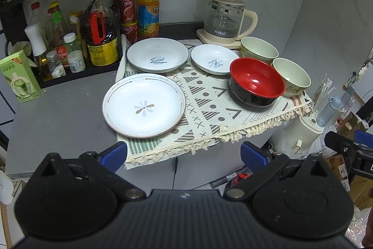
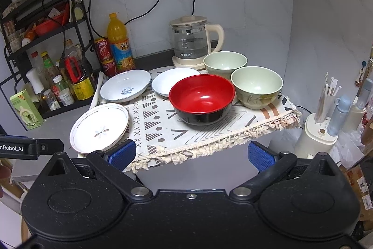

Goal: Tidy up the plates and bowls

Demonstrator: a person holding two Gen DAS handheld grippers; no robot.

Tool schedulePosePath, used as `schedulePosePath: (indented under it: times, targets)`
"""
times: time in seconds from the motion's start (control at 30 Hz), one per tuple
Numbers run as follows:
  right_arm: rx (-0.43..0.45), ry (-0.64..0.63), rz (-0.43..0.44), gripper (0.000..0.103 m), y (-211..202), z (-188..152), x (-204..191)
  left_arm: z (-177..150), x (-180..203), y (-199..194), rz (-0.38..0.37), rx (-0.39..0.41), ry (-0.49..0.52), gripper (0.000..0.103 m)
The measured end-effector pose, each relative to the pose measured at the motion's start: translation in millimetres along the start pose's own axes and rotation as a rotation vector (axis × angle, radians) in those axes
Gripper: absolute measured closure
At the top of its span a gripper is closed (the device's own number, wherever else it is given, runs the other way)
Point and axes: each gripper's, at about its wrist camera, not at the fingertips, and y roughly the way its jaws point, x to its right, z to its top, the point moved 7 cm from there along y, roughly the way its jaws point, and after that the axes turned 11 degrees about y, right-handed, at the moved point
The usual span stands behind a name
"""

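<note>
Left wrist view: left tongs (image 1: pixel 184 153) hover wide open, empty, short of the patterned mat (image 1: pixel 209 106); right tongs (image 2: pixel 191 153) likewise near its fringe.

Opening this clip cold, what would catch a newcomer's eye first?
The red and black bowl near the patterned cloth's front right, beside two pale green bowls. Left of it lie three white plates, with the orange drink bottle and glass kettle behind.
</note>
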Motion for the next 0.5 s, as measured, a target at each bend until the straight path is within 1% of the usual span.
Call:
schedulePosePath:
  times: [0.1,0.13,0.2,0.33,0.5]
  targets:
    - [0.001,0.003,-0.007,0.000,5.3,6.7,8.4,7.6,6.1,9.8,-0.001,-0.002,-0.001,0.001]
    - [0.018,0.000,-0.003,0.000,7.9,10.1,10.1,10.3,8.8,13.6,-0.003,-0.002,-0.002,0.001]
    - [0.025,0.000,0.000,0.001,14.9,16.1,15.2,16.8,14.3,21.1,-0.013,0.001,0.003,0.001]
    - [0.011,0.012,-0.008,0.001,32.4,27.2,29.4,30.2,26.7,37.0,-0.025,0.002,0.002,0.001]
    - [0.003,0.020,-0.024,0.001,52.6,45.0,45.8,52.7,44.0,58.6,-0.039,0.000,0.032,0.001]
